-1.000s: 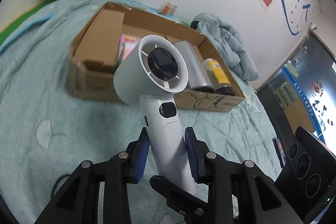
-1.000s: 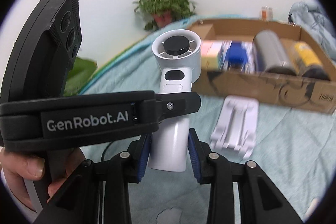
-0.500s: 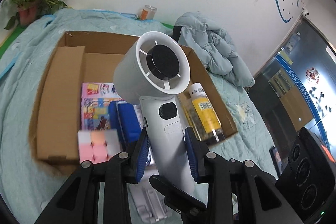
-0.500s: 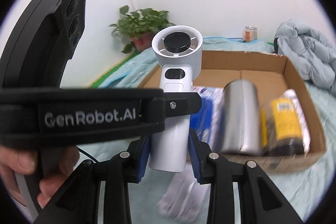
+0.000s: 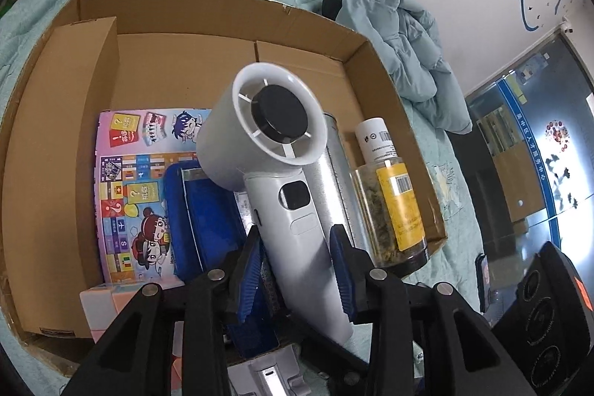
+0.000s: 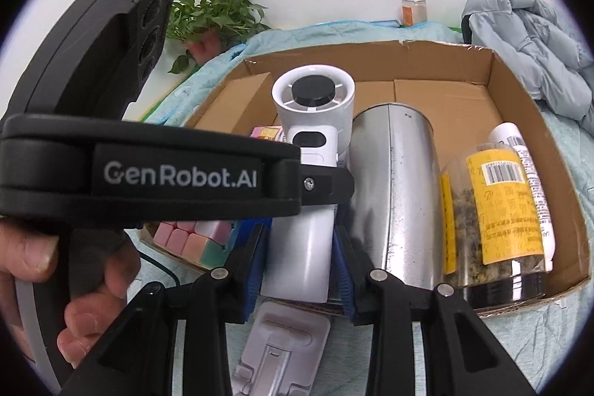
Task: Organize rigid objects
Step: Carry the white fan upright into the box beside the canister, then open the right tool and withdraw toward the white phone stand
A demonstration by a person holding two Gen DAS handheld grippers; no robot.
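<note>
A white handheld fan [image 5: 282,143] stands upright over the open cardboard box [image 5: 222,10], above a blue case [image 5: 208,218] and beside a steel can [image 5: 334,180]. My left gripper [image 5: 297,270] straddles the fan's handle. Its jaws are opening and a thin gap shows at the left pad. In the right wrist view the fan [image 6: 312,106] has its lower handle between the pads of my right gripper [image 6: 299,266], which is shut on it. One left finger [image 6: 326,182] crosses the handle higher up.
The box also holds a colourful game box [image 5: 126,180], a yellow-labelled jar [image 6: 493,210], a white bottle [image 6: 519,143] and a pastel cube [image 6: 193,236]. A white stand [image 6: 286,340] lies on the blanket before the box. A padded jacket [image 6: 527,39] lies beyond it at the right.
Both grippers carried the fan from in front of the box to above its contents. The box now fills both views. The left pads stand slightly wider around the handle.
</note>
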